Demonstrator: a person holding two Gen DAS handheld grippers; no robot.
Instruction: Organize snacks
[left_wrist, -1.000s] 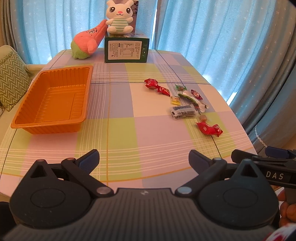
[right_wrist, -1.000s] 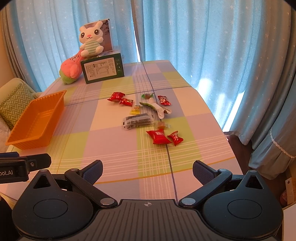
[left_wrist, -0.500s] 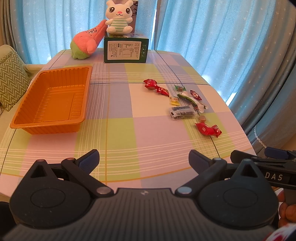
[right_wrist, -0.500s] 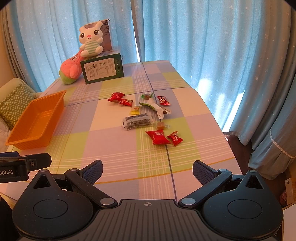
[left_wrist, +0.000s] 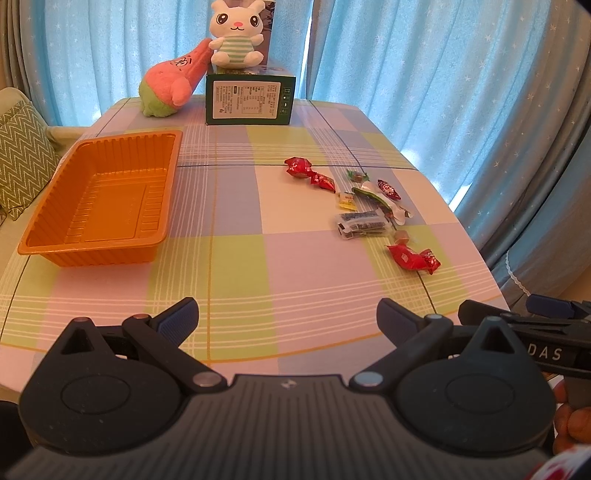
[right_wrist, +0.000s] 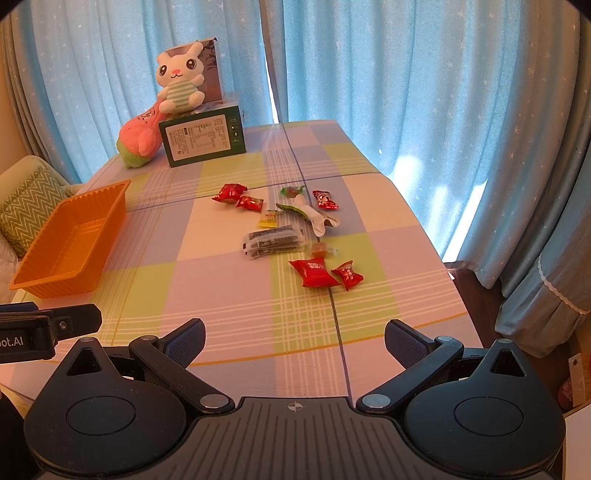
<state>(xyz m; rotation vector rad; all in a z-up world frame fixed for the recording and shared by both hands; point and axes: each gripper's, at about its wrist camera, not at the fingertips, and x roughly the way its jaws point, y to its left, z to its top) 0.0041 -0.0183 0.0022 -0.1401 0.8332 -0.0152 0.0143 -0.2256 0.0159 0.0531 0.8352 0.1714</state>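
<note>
Several wrapped snacks lie in a loose group on the right half of the checked table: red packets (right_wrist: 314, 272) nearest, a dark striped packet (right_wrist: 272, 241), a white-green wrapper (right_wrist: 310, 216), more red candies (right_wrist: 236, 195) further back. They also show in the left wrist view (left_wrist: 362, 223). An empty orange tray (left_wrist: 99, 199) stands at the left, also in the right wrist view (right_wrist: 70, 240). My left gripper (left_wrist: 286, 319) and right gripper (right_wrist: 293, 339) are both open and empty above the near table edge, well short of the snacks.
A green box (left_wrist: 249, 98) with a white bunny plush (left_wrist: 236, 33) on it and a pink-green plush (left_wrist: 171, 83) stand at the table's far end. Blue curtains hang behind and to the right. A zigzag cushion (left_wrist: 22, 162) lies at the left.
Both grippers have drifted very slightly; the table scene sits a little lower in the left wrist view. Nothing was taken hold of or moved.
</note>
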